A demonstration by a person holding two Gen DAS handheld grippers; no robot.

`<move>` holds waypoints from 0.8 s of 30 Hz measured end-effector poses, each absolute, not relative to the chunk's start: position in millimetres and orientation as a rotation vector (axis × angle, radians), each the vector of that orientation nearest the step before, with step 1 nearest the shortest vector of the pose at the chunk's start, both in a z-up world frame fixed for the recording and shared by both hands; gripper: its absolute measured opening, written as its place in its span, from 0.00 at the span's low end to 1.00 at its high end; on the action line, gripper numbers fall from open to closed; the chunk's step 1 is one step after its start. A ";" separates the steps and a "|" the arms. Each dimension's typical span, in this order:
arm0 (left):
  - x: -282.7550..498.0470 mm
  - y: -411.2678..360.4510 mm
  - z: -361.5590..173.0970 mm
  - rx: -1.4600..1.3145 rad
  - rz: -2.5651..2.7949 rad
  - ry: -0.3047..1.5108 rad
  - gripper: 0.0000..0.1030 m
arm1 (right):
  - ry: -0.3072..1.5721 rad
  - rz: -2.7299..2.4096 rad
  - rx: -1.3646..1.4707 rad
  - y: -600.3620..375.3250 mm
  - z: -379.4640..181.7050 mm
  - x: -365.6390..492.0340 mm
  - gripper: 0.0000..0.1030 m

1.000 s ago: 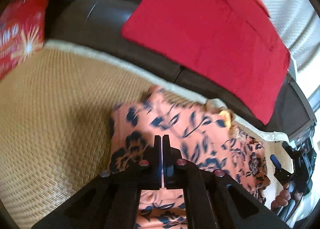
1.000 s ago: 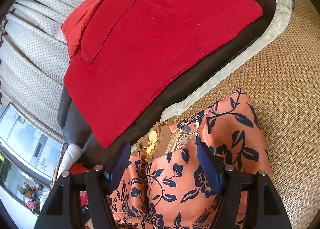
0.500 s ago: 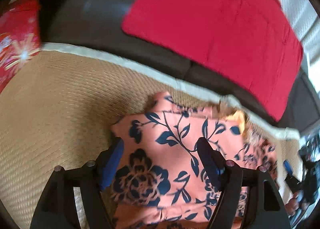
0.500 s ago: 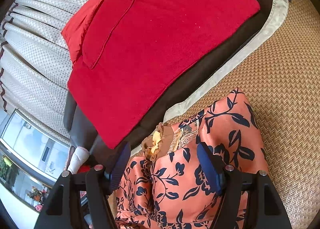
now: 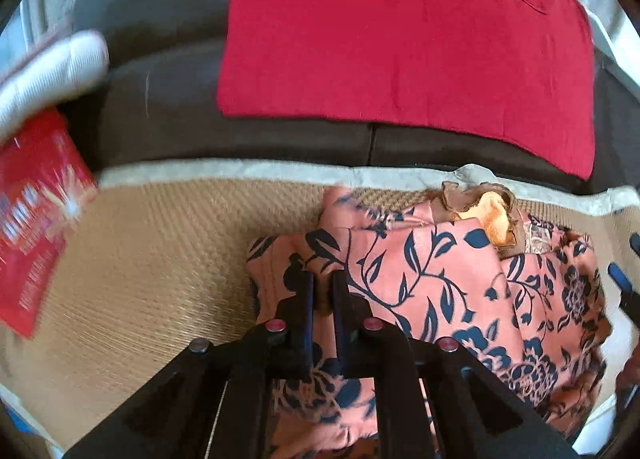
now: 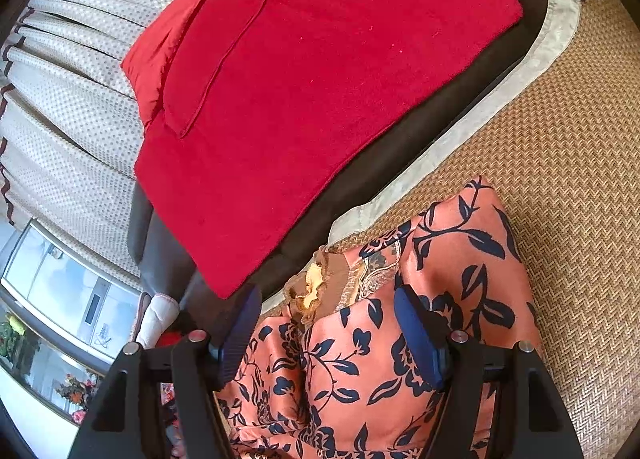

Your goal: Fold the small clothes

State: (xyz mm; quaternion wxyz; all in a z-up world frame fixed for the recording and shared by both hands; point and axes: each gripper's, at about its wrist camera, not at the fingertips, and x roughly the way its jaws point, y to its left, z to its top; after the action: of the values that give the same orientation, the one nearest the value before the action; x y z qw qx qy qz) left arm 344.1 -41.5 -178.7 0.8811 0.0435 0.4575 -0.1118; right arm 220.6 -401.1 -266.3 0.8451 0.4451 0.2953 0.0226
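An orange garment with dark blue flowers and leaves [image 5: 420, 271] lies bunched on the woven mat [image 5: 160, 259], a tan and yellow lining showing at its far edge. My left gripper [image 5: 322, 283] is at the garment's left edge, jaws closing tight on a raised fold of the cloth. My right gripper [image 6: 328, 315] hovers open over the same garment [image 6: 460, 259], its blue pads [image 6: 416, 339] wide apart with cloth below and nothing pinched. The right gripper's blue pads [image 5: 618, 279] also show at the right edge of the left wrist view.
A red blanket [image 6: 320, 79] covers a dark sofa [image 5: 168, 99] just beyond the mat's pale border [image 5: 240, 171]. A red printed package [image 5: 32, 211] and a white cushion [image 5: 48, 71] sit at far left. Dotted curtains [image 6: 72, 99] and a window [image 6: 60, 291] lie beyond.
My left gripper opened over the garment, moved to its left edge, then shut on a fold there. The right gripper stayed open in place.
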 end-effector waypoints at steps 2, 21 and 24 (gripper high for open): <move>338.8 -37.1 -164.8 0.127 -0.205 0.932 0.08 | 0.622 0.047 0.937 -400.8 -266.2 219.7 0.71; 284.9 -197.7 -48.5 0.062 -0.758 0.852 0.14 | 0.508 -0.038 0.989 -443.9 -255.4 193.6 0.71; 269.3 -221.3 -33.8 0.089 -0.837 0.787 0.58 | 0.480 -0.058 1.029 -460.2 -256.6 186.2 0.71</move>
State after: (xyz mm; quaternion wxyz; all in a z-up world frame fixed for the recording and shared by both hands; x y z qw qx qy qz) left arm 269.3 -221.3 -33.8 0.8386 0.0423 0.3719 -0.3957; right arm 186.2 -460.2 -256.6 0.8426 0.4874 0.2275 -0.0274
